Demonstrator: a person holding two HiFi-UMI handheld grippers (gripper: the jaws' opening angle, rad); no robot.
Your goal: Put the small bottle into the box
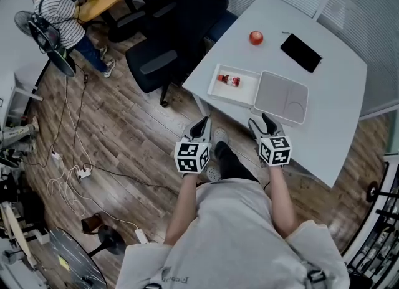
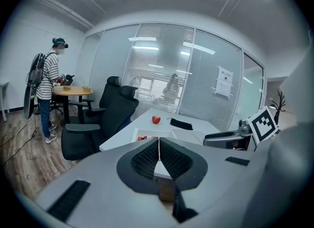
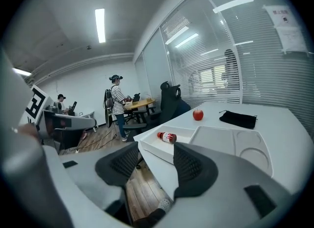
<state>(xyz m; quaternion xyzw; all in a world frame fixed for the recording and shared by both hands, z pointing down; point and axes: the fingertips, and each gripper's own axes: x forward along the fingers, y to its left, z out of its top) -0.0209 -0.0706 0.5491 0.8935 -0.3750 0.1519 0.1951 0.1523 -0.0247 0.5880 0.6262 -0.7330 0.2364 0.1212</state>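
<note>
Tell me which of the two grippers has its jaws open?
The right gripper: its jaws stand apart, holding nothing. The left gripper has its jaws pressed together.

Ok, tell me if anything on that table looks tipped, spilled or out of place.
Only the small bottle: it lies on its side in the white box rather than upright. No spill shows around it. The apple and black pouch lie apart from the box; nothing else looks askew.

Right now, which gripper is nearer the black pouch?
Right. The right gripper is at the table's near edge, roughly in line with the pouch; the left gripper is further left, over the floor.
</note>
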